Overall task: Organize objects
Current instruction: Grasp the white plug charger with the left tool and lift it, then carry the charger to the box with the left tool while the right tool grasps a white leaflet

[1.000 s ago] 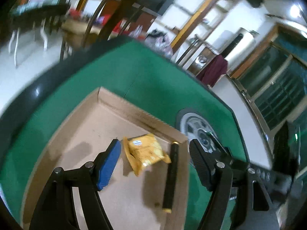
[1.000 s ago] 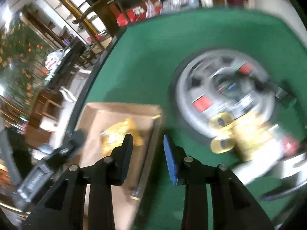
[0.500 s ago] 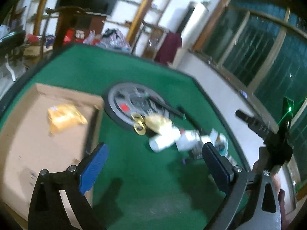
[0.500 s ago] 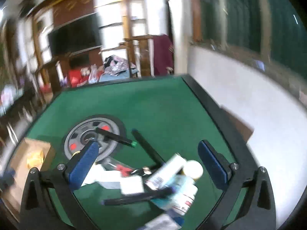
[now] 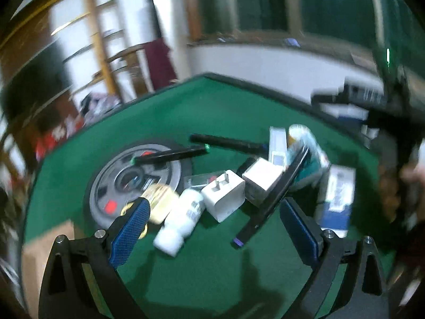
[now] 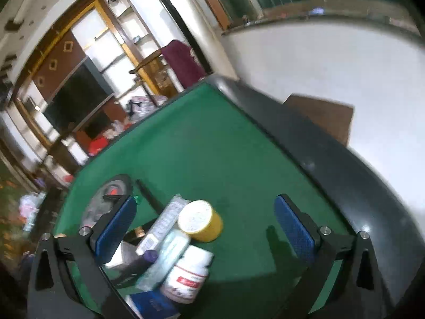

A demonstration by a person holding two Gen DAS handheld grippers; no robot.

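Note:
A pile of small objects lies on the green table [image 5: 212, 111]. In the left wrist view I see a white plug adapter [image 5: 224, 196], a white bottle [image 5: 180, 223], a white box [image 5: 263, 180], black pens [image 5: 170, 155] and a gold tin [image 5: 159, 202]. My left gripper [image 5: 212, 228] is open and empty just above them. In the right wrist view a yellow jar with a white lid [image 6: 200, 220], a white pill bottle [image 6: 187, 275] and a slim white box [image 6: 162, 226] lie between the open fingers of my right gripper [image 6: 205, 228].
A grey weight plate [image 5: 132, 180] lies left of the pile. A corner of the cardboard box [image 5: 45, 247] shows at the far left. The table's black rim [image 6: 332, 154] runs along the right, with white floor beyond. A blue-and-white box [image 5: 337, 196] lies right of the pile.
Both grippers swung right from the cardboard box to the pile of objects. The right gripper's jaws went from narrow to wide. The left stayed open.

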